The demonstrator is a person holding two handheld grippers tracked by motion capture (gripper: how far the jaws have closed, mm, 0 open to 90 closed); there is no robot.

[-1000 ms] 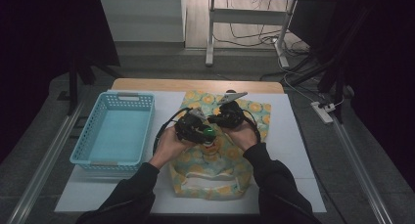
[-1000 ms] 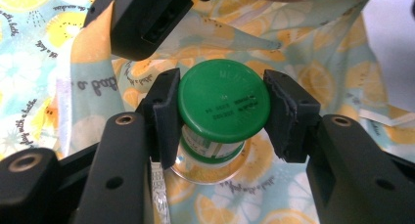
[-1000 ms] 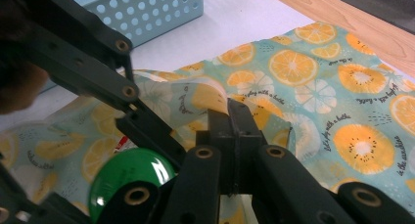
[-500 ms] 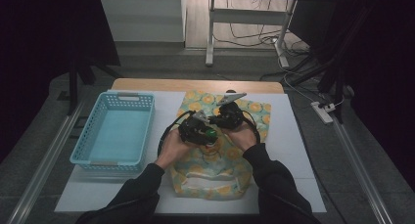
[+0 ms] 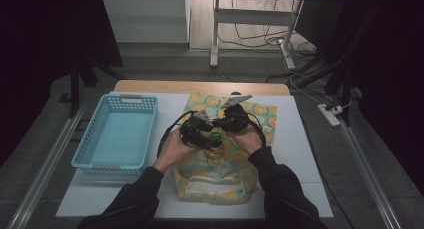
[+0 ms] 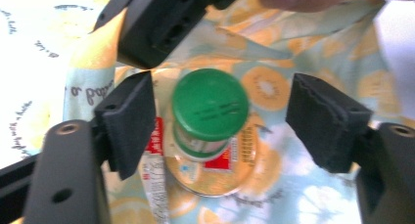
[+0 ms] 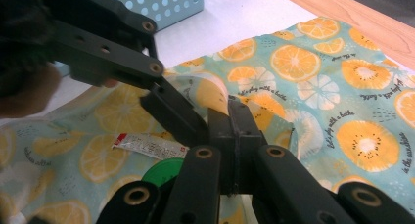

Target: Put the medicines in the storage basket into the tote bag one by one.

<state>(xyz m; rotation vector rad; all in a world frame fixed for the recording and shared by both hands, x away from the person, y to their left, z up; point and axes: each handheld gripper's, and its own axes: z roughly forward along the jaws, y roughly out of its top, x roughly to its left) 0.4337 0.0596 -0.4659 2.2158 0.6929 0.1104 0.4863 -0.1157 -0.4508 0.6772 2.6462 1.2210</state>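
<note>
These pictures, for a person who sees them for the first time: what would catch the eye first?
Probably the green-capped bottle, seen from above between the open jaws of the left gripper, on the fruit-print cloth at the table's middle. Next, the right gripper, jaws shut on a fold of that cloth. The light blue basket stands left of both.

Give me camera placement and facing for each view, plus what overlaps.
High view: fixed above the person's side, looking forward and down on the table; both forearms, the left gripper and the right gripper over the fruit-print bag, beside the blue basket.
Left gripper view: rides the left gripper, looking down; its jaws stand open around a green-capped bottle.
Right gripper view: rides the right gripper, looking across the bag; its jaws pinch the cloth.
Shared: bag and green cap in all three.
</note>
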